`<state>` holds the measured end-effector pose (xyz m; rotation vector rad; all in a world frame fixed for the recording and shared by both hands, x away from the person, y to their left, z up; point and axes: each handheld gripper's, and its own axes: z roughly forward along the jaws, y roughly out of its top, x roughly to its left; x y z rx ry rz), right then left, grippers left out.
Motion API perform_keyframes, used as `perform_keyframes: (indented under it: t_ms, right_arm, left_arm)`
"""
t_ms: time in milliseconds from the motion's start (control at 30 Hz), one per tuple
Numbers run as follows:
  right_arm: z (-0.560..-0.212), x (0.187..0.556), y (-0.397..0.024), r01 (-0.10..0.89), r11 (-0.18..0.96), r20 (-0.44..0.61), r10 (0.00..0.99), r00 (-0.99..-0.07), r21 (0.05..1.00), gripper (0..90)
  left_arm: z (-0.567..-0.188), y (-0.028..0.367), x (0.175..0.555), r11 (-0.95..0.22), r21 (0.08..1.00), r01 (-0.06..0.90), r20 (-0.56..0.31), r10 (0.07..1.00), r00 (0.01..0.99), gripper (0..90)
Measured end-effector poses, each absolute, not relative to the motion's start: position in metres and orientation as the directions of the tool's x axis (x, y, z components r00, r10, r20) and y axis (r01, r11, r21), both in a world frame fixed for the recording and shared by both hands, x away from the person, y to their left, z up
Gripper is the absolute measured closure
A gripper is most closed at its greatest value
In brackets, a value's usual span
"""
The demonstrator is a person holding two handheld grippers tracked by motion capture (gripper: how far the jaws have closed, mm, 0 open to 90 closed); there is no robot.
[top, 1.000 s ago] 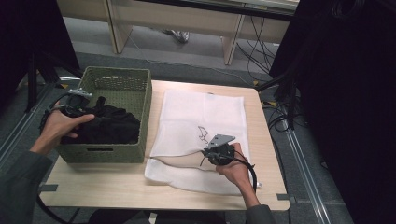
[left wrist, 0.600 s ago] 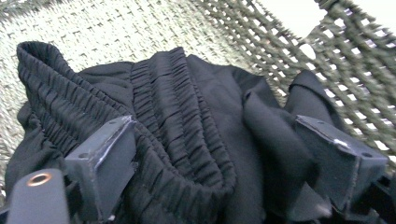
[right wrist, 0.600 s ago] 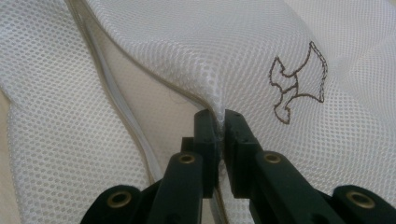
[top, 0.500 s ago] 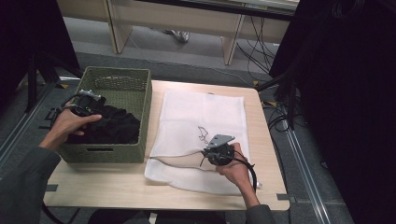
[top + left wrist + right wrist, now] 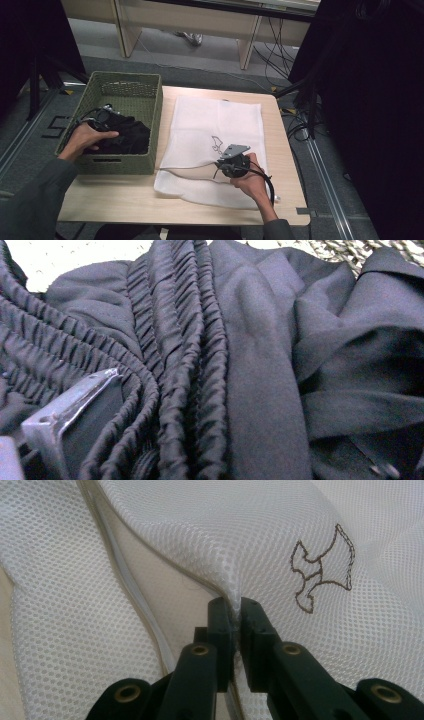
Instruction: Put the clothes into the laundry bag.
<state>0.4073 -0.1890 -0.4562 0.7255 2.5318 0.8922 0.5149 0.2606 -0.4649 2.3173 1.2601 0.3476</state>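
Right, the left tongs (image 5: pixel 102 121) are down inside the green woven basket (image 5: pixel 150 100), at the left of the surface (image 5: pixel 115 200), right against the black garment (image 5: pixel 125 137) heaped in it. Jaws have just been opening and stand wide; in the left gripper view a grey metal jaw part sits among the ruched folds of the black garment (image 5: pixel 250 365), nothing clamped between the jaws as far as I can tell. The right tongs (image 5: pixel 235 611) are closed tight on a pinched fold of the white mesh bag (image 5: pixel 210 525), just beside its open zipper edge and near the embroidered dog outline (image 5: pixel 322 567). In the high view the white mesh bag (image 5: pixel 220 120) lies flat mid-surface, beside the basket, with the right tongs (image 5: pixel 226 161) at its near part.
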Motion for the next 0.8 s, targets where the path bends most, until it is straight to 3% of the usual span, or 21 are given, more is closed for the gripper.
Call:
perform_keyframes:
  t_ms: [100,167,200,233,267,300,433,500,600,667,733,800]
  right_arm:
    - [-0.456,0.408,-0.189,0.338,0.670,-0.162,0.567,-0.807,0.661,85.1]
    - [-0.456,0.406,-0.187,0.346,0.662,-0.158,0.578,-0.801,0.665,84.9]
    - [-0.457,0.406,-0.187,0.355,0.651,-0.150,0.588,-0.795,0.670,84.8]
    - [-0.456,0.405,-0.187,0.356,0.650,-0.150,0.590,-0.793,0.671,84.8]
    - [-0.456,0.405,-0.187,0.356,0.650,-0.150,0.590,-0.793,0.671,84.8]
    - [-0.456,0.406,-0.188,0.344,0.661,-0.155,0.574,-0.804,0.667,84.9]
    - [-0.457,0.406,-0.187,0.353,0.655,-0.149,0.582,-0.799,0.668,84.9]
    - [-0.457,0.406,-0.187,0.354,0.653,-0.144,0.582,-0.800,0.670,85.0]
    - [-0.457,0.406,-0.186,0.358,0.656,-0.140,0.580,-0.803,0.665,84.9]
    - [-0.456,0.407,-0.187,0.350,0.655,-0.143,0.576,-0.805,0.669,84.9]
    - [-0.455,0.408,-0.189,0.357,0.656,-0.139,0.579,-0.804,0.666,84.9]
    - [-0.457,0.406,-0.188,0.354,0.654,-0.143,0.580,-0.802,0.669,84.8]
  left_arm:
    - [-0.476,0.258,0.516,-0.516,0.479,0.710,0.051,0.824,0.564,1.4]
    - [-0.479,0.256,0.517,-0.546,0.462,0.699,0.098,0.815,0.572,20.8]
    - [-0.479,0.255,0.516,-0.542,0.465,0.700,0.117,0.821,0.558,20.8]
    - [-0.477,0.255,0.516,-0.549,0.459,0.698,0.134,0.820,0.557,36.8]
    - [-0.474,0.256,0.516,-0.557,0.451,0.697,0.146,0.817,0.558,36.8]
    - [-0.474,0.256,0.516,-0.547,0.457,0.701,0.141,0.823,0.550,46.5]
    - [-0.469,0.254,0.519,-0.547,0.452,0.705,0.141,0.824,0.548,55.4]
    - [-0.465,0.252,0.519,-0.554,0.464,0.691,0.127,0.814,0.567,56.4]
    - [-0.462,0.252,0.519,-0.512,0.555,0.655,0.047,0.806,0.590,57.3]
    - [-0.461,0.251,0.518,-0.558,0.541,0.629,0.043,0.765,0.642,55.6]
    - [-0.463,0.253,0.519,-0.543,0.532,0.650,-0.002,0.767,0.642,47.3]
    - [-0.465,0.254,0.520,-0.490,0.529,0.693,-0.052,0.796,0.603,29.2]
